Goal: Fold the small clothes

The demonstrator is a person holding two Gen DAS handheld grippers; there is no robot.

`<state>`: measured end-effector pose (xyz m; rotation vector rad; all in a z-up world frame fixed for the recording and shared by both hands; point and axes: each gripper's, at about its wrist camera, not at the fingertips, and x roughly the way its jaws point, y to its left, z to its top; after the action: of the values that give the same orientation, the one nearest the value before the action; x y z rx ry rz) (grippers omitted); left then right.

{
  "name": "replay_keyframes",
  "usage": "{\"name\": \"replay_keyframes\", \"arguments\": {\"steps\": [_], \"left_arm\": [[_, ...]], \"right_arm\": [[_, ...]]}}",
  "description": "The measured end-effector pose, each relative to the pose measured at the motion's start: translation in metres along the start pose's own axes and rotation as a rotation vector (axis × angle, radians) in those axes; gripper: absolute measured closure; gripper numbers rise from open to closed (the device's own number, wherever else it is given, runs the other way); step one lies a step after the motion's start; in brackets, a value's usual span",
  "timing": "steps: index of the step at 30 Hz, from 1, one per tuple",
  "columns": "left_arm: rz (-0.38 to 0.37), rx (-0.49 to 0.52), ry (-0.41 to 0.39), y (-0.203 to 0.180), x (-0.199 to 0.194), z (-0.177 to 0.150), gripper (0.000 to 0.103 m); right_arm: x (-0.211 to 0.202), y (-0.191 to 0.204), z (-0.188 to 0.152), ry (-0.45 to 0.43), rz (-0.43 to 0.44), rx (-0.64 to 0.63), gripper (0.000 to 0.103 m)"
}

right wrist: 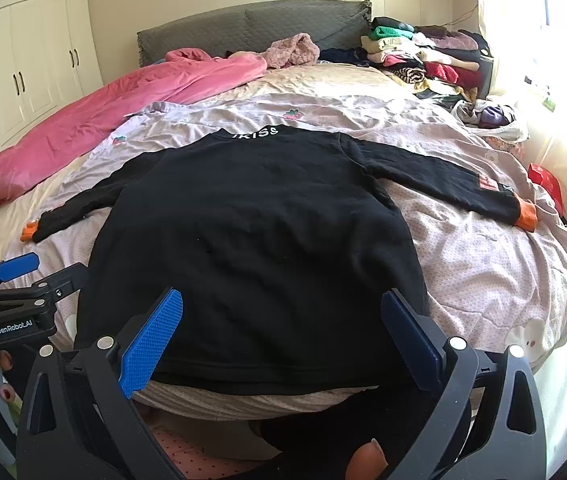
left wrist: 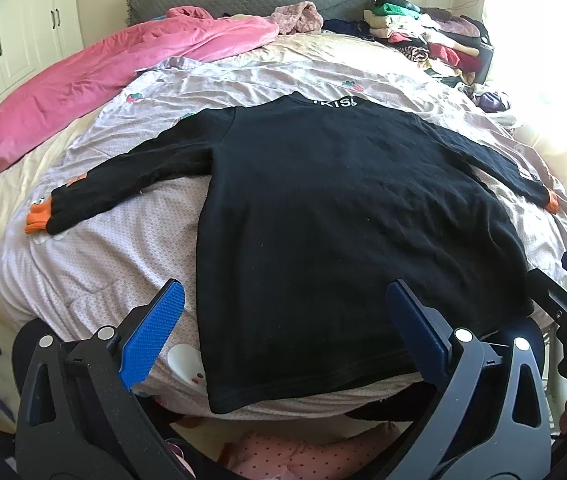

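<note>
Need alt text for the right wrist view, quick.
A black long-sleeved top with orange cuffs lies flat, sleeves spread, on a patterned bedsheet. The open right gripper hovers at its hem; the left gripper shows at left.

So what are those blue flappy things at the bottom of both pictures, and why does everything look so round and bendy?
Those blue things are the fingers of two grabbing tools. A person holds one in each hand, and each tool has a small camera looking out along its fingers. The lens is very wide, so straight things look curved.

One picture comes from the left gripper, the other from the right gripper. Both are open and hold nothing.

On the bed lies a black sweater, spread flat with its sleeves out and orange cuffs at the ends. Behind it are a pink blanket and a pile of folded clothes. The sweater is waiting to be folded.
</note>
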<state>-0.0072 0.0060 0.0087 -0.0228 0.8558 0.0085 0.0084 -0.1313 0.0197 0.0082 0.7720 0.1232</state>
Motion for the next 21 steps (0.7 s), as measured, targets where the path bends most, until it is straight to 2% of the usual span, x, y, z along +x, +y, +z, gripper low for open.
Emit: {"name": "replay_keyframes", "arguments": {"steps": [21], "left_arm": [[0.002,0.011,0.003,-0.0022,-0.0008,0.0009,0.008]], "right_arm": [[0.0006,-0.0013,-0.0009,0.004,0.000,0.007,0.004]]}}
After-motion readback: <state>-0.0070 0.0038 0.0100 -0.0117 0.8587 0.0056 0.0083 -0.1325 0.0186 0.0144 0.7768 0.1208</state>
